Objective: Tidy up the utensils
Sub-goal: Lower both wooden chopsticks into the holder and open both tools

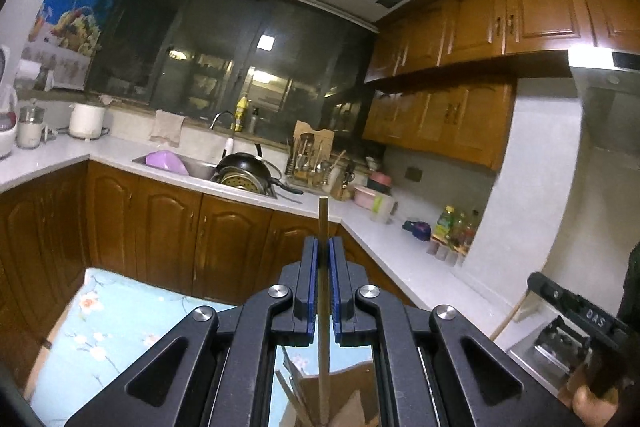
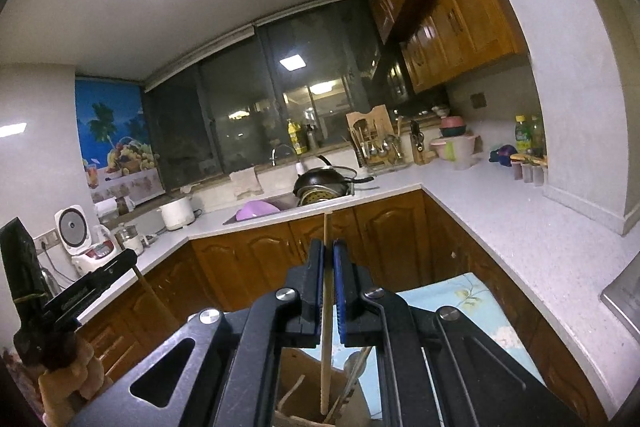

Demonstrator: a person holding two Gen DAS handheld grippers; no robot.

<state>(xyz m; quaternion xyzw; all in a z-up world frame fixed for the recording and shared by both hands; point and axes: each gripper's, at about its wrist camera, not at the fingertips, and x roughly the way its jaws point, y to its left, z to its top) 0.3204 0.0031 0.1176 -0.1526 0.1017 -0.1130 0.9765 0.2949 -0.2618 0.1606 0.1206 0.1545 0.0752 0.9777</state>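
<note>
Left gripper (image 1: 323, 247): blue-padded fingers (image 1: 312, 279) closed on a thin wooden chopstick (image 1: 323, 227). The stick stands between the pads, its top poking above the fingertips, its lower end reaching down into a brown cardboard box (image 1: 352, 387) seen below the gripper body. More sticks lie slanted inside that box. The box sits on a pale blue flowered cloth (image 1: 100, 327).

Right gripper (image 2: 328, 251): fingers (image 2: 316, 279) likewise pressed in on a lighter chopstick (image 2: 326, 227), upright, tip above the pads, lower end down in the same kind of cardboard box (image 2: 304, 387) with other utensils leaning in it. Blue flowered cloth (image 2: 460, 291) shows beside the box.

Each camera catches the other tool at the edge: the right gripper at far right of the left view, the left gripper at far left of the right view, held in a hand (image 2: 68, 379).

Background: white countertop (image 1: 400, 251) running round the corner, sink (image 1: 200, 167) holding a purple bowl (image 1: 166, 162) and a black pan (image 1: 244, 165), a rack of utensils (image 1: 312, 163) past it, brown cabinets (image 1: 168, 235), dark window (image 1: 240, 67).
</note>
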